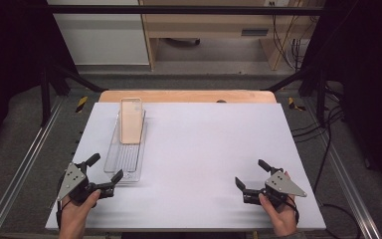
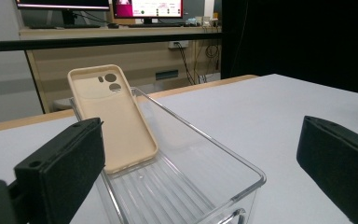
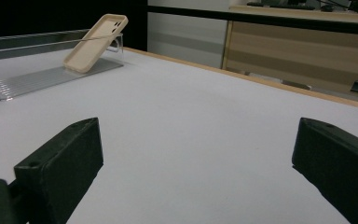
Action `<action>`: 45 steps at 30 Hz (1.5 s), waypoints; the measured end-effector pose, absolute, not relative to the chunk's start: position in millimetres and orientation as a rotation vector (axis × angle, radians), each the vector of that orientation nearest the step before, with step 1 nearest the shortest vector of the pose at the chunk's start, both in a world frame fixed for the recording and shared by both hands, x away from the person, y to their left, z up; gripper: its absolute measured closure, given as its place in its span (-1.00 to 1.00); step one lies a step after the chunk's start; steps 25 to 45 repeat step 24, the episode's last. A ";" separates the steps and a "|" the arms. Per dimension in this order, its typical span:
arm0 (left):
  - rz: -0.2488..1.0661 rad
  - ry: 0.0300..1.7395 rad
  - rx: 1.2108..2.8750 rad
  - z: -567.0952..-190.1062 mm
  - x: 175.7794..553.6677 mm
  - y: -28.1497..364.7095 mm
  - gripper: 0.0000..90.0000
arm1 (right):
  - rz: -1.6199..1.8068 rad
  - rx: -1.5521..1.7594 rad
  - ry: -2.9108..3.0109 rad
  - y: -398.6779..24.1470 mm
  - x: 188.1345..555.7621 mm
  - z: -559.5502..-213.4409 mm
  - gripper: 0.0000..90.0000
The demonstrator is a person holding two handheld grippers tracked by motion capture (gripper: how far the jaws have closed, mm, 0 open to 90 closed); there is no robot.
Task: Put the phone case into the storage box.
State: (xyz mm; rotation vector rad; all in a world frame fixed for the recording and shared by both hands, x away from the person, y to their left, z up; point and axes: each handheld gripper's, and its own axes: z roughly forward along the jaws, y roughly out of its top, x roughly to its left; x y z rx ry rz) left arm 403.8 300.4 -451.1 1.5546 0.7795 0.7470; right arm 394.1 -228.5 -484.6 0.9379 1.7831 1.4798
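A beige phone case (image 1: 131, 120) (image 2: 113, 117) (image 3: 94, 42) leans tilted against the far end wall of a long clear plastic tray (image 1: 124, 160) (image 2: 235, 164) (image 3: 25, 77) on the left of the white table. My left gripper (image 1: 106, 168) (image 2: 200, 163) is open at the tray's near end, its jaws on either side of the tray's corner, holding nothing. My right gripper (image 1: 251, 173) (image 3: 198, 163) is open low over bare table at the front right, far from the tray.
The white table top (image 1: 209, 149) has a wooden strip (image 1: 189, 95) along its far edge. Metal frame rails (image 1: 20, 174) run along both sides. Desks, monitors (image 2: 147, 8) and cables stand beyond the table.
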 end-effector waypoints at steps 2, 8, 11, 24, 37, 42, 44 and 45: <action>0.749 0.772 1.554 -451.7 403.3 300.5 -0.98 | 1.478 0.934 1.783 -228.6 394.1 -484.6 -0.95; 0.759 0.752 1.549 -452.5 402.1 301.2 -0.98 | 1.468 0.922 1.779 -229.8 394.6 -485.3 -0.95; 0.764 0.748 1.549 -453.4 401.8 302.3 -0.98 | 1.460 0.915 1.771 -230.7 395.1 -485.7 -0.95; 0.766 0.748 1.526 -457.2 400.8 307.0 -0.98 | 1.432 0.934 1.721 -237.1 401.6 -489.5 -0.96; 0.766 0.748 1.526 -457.2 400.8 307.0 -0.98 | 1.432 0.934 1.721 -237.1 401.6 -489.5 -0.96; 0.766 0.748 1.526 -457.2 400.8 307.0 -0.98 | 1.432 0.934 1.721 -237.1 401.6 -489.5 -0.96; 0.766 0.748 1.526 -457.2 400.8 307.0 -0.98 | 1.432 0.934 1.721 -237.1 401.6 -489.5 -0.96; 0.766 0.748 1.526 -457.2 400.8 307.0 -0.98 | 1.432 0.934 1.721 -237.1 401.6 -489.5 -0.96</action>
